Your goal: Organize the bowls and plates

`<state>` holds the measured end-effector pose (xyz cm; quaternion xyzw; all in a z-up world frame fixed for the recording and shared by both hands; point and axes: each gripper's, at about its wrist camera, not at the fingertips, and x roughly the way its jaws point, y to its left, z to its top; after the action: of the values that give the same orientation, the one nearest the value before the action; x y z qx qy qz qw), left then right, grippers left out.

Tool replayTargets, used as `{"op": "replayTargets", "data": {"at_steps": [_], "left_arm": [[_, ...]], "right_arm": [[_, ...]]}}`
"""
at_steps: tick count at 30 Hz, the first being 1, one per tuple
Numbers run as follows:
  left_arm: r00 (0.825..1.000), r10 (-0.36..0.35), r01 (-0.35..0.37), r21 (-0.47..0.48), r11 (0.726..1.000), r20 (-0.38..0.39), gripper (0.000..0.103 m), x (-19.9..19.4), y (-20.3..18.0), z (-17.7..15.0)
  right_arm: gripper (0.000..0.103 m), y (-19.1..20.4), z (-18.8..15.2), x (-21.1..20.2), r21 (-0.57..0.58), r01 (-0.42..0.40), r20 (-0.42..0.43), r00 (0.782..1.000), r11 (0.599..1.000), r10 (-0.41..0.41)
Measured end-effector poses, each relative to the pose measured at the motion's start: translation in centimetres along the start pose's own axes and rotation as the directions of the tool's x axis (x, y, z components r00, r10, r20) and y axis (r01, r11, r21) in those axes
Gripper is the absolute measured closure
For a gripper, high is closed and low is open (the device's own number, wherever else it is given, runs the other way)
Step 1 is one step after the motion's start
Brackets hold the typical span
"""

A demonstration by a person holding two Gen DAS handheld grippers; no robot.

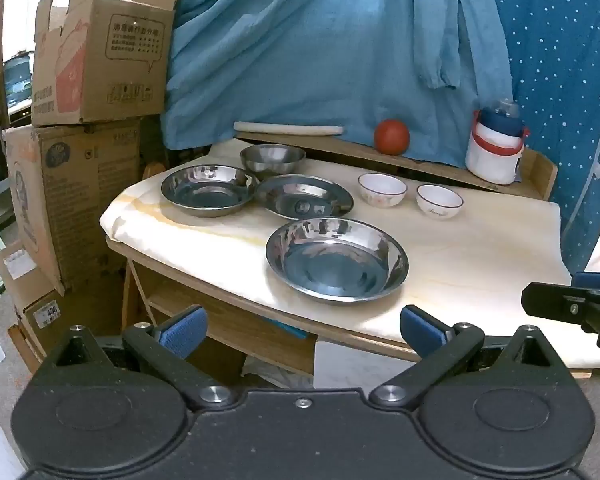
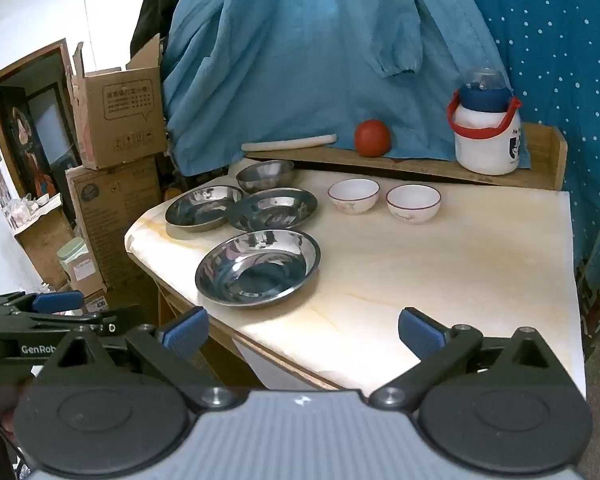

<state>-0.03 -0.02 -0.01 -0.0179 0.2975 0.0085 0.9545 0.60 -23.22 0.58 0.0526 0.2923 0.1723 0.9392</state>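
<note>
Mostly the hanging blue cloth (image 1: 320, 48) hides whatever lies behind my pale marble-look table (image 2: 460, 264), and stacked cardboard boxes (image 1: 84, 92) crowd its left. Three shallow steel plates (image 1: 337, 265) and a steel bowl (image 1: 273, 159) sit left; two white ceramic bowls (image 2: 353, 196) sit farther right. Left gripper (image 1: 302, 330) and right gripper (image 2: 302, 330) hover wide apart, empty, at the near edge.

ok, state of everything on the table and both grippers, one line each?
left gripper: open, empty, short of the table
right gripper: open, empty
near steel plate: upright, empty, alone
two far steel plates: empty, rims overlapping
steel bowl: upright, empty
two white bowls: upright, empty, apart
tomato: on the back ledge
white jug: upright, lid on
</note>
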Motion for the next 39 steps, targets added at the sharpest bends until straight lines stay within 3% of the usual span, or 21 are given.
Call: {"op": "replayTargets", "data": {"at_steps": [39], "left_arm": [[1.000, 0.000, 0.000, 0.000, 1.000, -0.006, 0.001, 0.32, 0.19, 0.25]], "right_arm": [[0.000, 0.44, 0.53, 0.65, -0.001, 0.001, 0.002, 1.000, 1.000, -0.001]]}}
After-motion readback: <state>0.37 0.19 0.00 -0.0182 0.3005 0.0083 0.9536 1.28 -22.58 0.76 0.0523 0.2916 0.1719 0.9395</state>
